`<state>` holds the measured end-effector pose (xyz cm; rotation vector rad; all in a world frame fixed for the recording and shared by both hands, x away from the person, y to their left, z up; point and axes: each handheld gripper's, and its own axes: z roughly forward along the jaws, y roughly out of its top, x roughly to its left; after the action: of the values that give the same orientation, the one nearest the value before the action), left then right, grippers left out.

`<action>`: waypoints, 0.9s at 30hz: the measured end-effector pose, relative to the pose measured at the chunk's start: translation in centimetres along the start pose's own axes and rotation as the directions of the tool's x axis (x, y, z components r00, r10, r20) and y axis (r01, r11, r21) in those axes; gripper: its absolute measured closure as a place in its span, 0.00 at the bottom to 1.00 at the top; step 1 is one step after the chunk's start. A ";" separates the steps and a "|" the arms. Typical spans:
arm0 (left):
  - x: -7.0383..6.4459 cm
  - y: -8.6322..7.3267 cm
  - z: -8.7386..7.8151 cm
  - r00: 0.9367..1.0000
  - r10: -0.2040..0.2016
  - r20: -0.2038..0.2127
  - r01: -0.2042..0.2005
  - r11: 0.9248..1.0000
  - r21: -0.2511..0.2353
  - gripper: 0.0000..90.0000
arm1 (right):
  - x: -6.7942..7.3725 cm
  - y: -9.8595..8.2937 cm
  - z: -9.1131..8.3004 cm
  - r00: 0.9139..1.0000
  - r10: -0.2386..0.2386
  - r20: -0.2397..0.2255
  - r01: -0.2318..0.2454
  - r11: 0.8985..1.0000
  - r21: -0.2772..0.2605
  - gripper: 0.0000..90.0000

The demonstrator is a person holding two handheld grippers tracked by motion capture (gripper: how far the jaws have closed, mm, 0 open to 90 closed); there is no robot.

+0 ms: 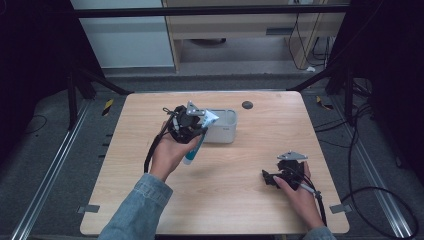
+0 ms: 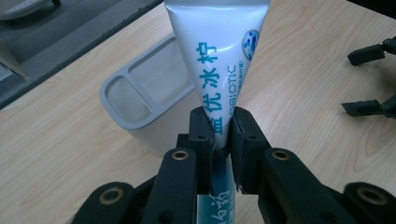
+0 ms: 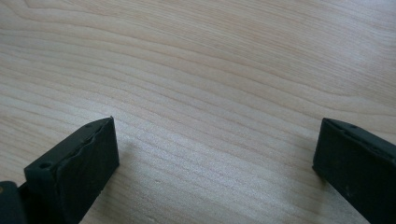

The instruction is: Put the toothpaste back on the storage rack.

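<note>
Left of centre, my left gripper [image 2: 222, 133] pinches the toothpaste tube [image 2: 219, 60] mid-body, lifted beside the grey holder [image 2: 140, 100]; dropping it into a compartment seems still ahead. It looks white, glossy, teal-lettered. Far right, my right gripper [image 1: 274, 179] rests spread on the table [image 3: 210, 70].

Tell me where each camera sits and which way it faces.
High view: above, looking down on the wooden table; both forearms show.
Left gripper view: rides the left gripper, facing the white tube with teal print and the grey two-compartment holder.
Right gripper view: rides the right gripper, facing bare table.
Shared: tube, holder.
</note>
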<state>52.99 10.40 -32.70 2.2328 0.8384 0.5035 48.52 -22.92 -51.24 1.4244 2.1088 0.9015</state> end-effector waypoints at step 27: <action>-0.6 4.9 -1.4 1.000 0.026 -0.013 -0.027 0.995 -0.093 0.89 | 0.0 0.0 0.0 1.000 -0.002 0.002 0.002 1.000 0.000 0.00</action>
<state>53.88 7.94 -28.24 2.1598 0.7762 0.5574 48.52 -22.93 -51.25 1.4229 2.1086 0.8992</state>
